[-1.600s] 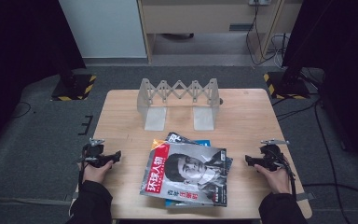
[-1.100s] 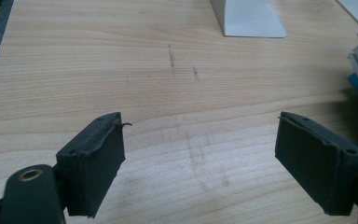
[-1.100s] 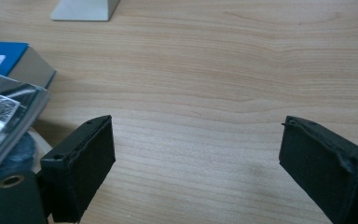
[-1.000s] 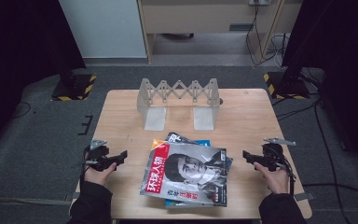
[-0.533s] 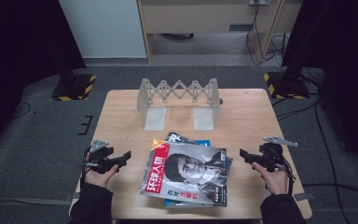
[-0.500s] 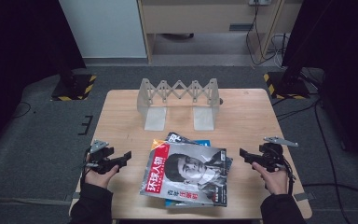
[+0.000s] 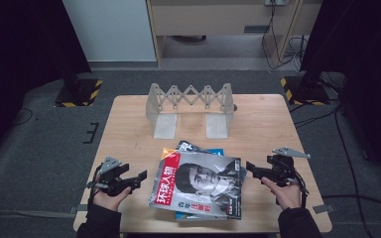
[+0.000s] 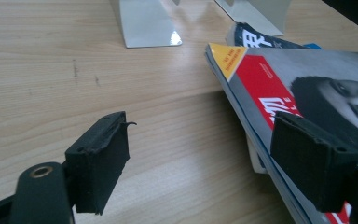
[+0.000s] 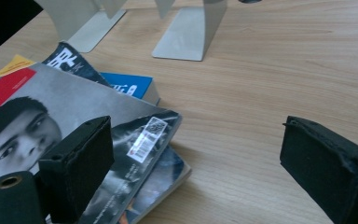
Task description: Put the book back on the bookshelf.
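A loose stack of magazines [image 7: 198, 186] lies at the front middle of the wooden table [image 7: 273, 124]; the top one has a grey cover with a portrait and a red title block. My left gripper [image 7: 141, 176] hovers just off the stack's left edge, jaws open and empty, pointing right. In the left gripper view the top magazine [image 8: 303, 88] lies by the right jaw. My right gripper [image 7: 250, 168] is open at the stack's right edge, pointing left. In the right gripper view the magazine corner [image 9: 135, 135] with its barcode sits by the left jaw.
A white accordion-style book rack [image 7: 191, 106] with two flat feet stands at the back middle of the table. Bare wood lies on both sides of the stack. Dark floor, black stands and striped yellow-black bases surround the table.
Both grippers have moved inward toward the magazine stack, the left one rightward and the right one leftward, and risen slightly. The magazines have not moved.
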